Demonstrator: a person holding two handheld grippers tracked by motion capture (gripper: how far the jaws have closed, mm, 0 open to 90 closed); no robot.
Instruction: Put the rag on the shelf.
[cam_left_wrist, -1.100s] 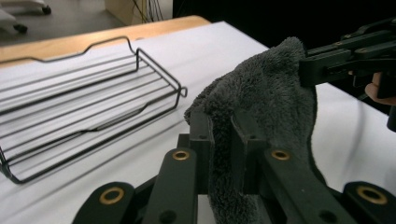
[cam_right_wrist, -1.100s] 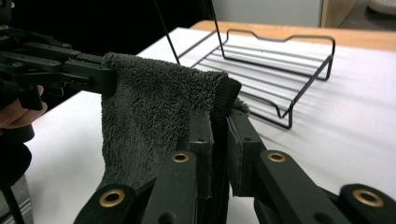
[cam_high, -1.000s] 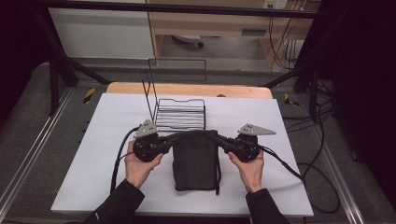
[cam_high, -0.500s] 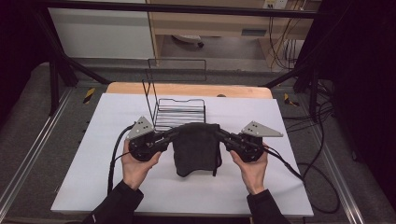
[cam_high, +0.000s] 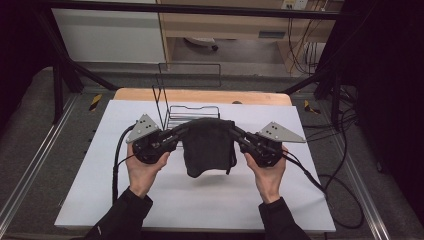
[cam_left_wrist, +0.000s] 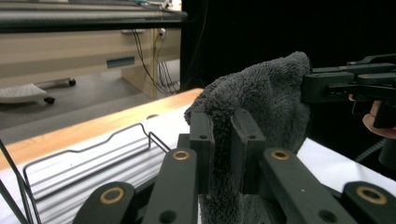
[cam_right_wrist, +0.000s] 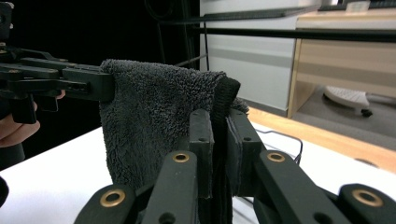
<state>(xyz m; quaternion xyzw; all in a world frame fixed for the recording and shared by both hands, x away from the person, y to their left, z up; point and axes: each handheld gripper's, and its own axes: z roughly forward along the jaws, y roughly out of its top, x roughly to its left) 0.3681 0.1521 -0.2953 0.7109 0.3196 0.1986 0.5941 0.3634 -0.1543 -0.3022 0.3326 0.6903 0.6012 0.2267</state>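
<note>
the dark grey towel (cam_high: 208, 146) hangs in the air between my two claws, held up by its top corners above the white table (cam_high: 200, 200). my left claw (cam_high: 181, 132) is clamped on the towel's left top corner; in the left gripper view the fluffy cloth (cam_left_wrist: 261, 112) is pinched between my two black jaws, and my other claw (cam_left_wrist: 327, 86) bites the far corner beyond it. my right claw (cam_high: 235, 133) is clamped on the right top corner, the hemmed edge (cam_right_wrist: 223, 121) squeezed between its jaws, with the rest of the towel spreading away toward my left claw (cam_right_wrist: 91, 84). the lower edge of the towel droops free just above the table. beyond my claws, just behind the towel, a black wire rack (cam_high: 186, 111) stands on the table.
</note>
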